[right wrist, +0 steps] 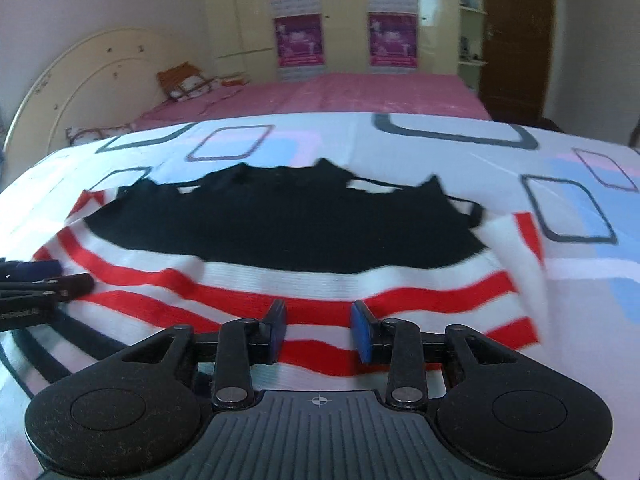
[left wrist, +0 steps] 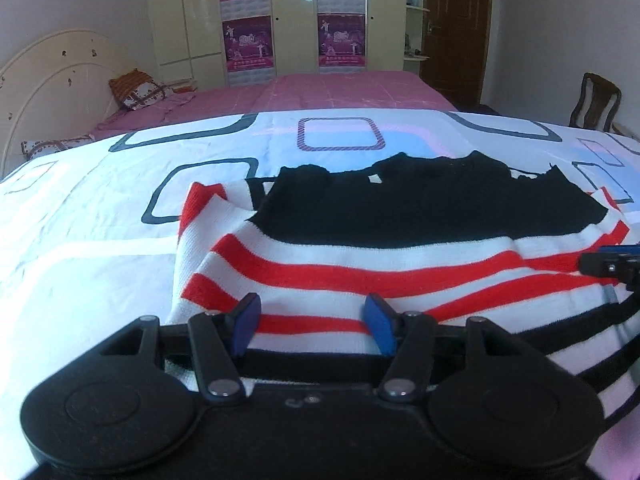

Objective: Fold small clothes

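Observation:
A small knit garment [left wrist: 320, 268] lies spread on the bed: white with red stripes, a black part at its far end, and thin black stripes nearest me. My left gripper [left wrist: 311, 308] hovers low over the near red stripes. Its blue pads [left wrist: 246, 320] stand apart with only flat cloth showing between them. My right gripper [right wrist: 318, 312] is over the same garment [right wrist: 360, 276] further right, also open, with nothing pinched. Each view catches the other tool at its edge: the right gripper [left wrist: 612, 264] and the left gripper [right wrist: 44, 280].
The garment rests on a white bedsheet [left wrist: 100, 240] printed with rounded rectangles. Beyond it lie a pink bedspread [left wrist: 340, 92], pillows [left wrist: 140, 90] by a cream headboard [left wrist: 52, 76], a wardrobe with posters [left wrist: 248, 40], a brown door and a wooden chair [left wrist: 596, 100].

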### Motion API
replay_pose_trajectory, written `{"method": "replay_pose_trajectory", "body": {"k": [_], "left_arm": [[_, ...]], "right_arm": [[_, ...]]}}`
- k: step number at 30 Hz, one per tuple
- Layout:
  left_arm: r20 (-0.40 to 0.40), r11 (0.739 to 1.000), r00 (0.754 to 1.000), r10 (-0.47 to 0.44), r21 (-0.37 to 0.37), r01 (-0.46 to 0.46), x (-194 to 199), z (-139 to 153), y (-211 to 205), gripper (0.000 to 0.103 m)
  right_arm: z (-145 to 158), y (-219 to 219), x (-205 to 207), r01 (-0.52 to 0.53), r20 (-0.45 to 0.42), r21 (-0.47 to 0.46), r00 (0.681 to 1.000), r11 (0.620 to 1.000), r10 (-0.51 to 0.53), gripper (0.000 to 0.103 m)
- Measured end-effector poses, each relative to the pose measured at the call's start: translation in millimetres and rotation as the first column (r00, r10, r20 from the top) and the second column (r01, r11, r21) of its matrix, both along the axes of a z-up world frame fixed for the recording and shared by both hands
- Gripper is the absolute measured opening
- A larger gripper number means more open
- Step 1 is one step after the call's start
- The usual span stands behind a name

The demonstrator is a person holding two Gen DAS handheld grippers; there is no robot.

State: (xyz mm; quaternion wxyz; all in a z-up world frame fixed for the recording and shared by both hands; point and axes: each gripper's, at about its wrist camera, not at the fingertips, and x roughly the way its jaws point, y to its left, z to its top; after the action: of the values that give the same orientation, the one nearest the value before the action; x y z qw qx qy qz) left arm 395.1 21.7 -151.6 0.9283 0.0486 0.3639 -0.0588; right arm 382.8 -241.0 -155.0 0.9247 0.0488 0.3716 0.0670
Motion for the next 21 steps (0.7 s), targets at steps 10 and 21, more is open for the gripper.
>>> {"method": "replay_pose_trajectory", "body": {"k": [10, 21], "left_arm": [[-0.017, 0.998, 1.0, 0.025, -0.051, -0.026, -21, 23, -2, 0.059], [-0.073, 1.0, 0.997, -0.006, -0.024, 0.004, -32, 7, -2, 0.064]], "right_arm": [[21, 8, -31, -0.003, 0.029, 0.06, 1.0, 0.998, 0.001, 0.035], [13, 27, -50, 0.042, -0.031, 0.01, 0.999, 0.999, -0.042, 0.035]]}}
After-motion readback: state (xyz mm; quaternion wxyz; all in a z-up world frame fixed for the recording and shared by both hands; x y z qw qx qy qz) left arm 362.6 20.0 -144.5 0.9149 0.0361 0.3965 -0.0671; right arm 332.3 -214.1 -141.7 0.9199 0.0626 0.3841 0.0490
